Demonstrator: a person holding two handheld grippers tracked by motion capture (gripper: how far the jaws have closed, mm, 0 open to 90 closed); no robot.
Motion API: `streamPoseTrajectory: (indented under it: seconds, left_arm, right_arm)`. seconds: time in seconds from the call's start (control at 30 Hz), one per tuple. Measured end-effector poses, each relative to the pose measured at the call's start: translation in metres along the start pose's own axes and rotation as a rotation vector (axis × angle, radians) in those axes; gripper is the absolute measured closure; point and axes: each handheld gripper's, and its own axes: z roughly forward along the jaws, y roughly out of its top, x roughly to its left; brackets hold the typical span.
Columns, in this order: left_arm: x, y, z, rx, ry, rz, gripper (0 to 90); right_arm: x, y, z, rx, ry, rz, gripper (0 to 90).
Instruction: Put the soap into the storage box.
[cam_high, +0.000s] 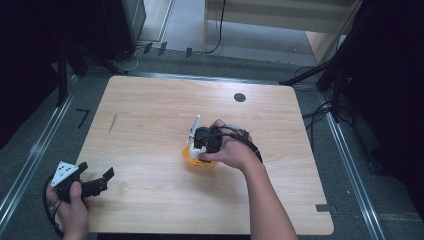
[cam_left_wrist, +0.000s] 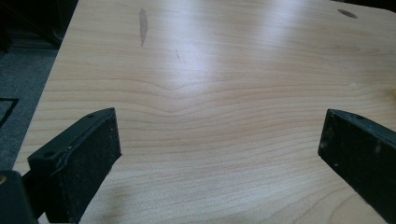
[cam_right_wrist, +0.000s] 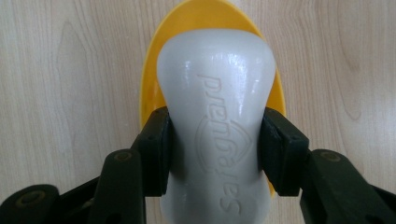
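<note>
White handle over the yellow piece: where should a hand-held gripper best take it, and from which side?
At its narrow waist, coming from above. The white handle flares wider toward the yellow base, so pads sit in the narrowing, as the right hand-held gripper has it now.

It looks like a lab or recording room: a bare light wooden table (cam_high: 150, 115) on grey carpet (cam_high: 30, 145), black stand legs (cam_high: 320, 70), loose cables (cam_high: 315, 112), floor tape marks (cam_high: 82, 117).

A white embossed handle (cam_right_wrist: 215, 126) over a yellow base (cam_right_wrist: 210, 16), on pale wood-grain table (cam_high: 150, 115)
</note>
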Motion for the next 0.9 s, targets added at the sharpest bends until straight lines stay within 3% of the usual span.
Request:
streamPoseTrajectory:
  seconds: [0.7, 0.9]
  left_arm:
    - [0.000, 0.000, 0.000, -0.002, -0.001, 0.000, 0.0]
    - [0.000, 0.000, 0.000, -0.002, -0.001, 0.000, 0.0]
  right_arm:
    - [-0.001, 0.001, 0.017, 0.057, -0.006, -0.027, 50.5]
    - [-0.002, 0.000, 0.017, 0.042, -0.009, -0.034, 48.0]
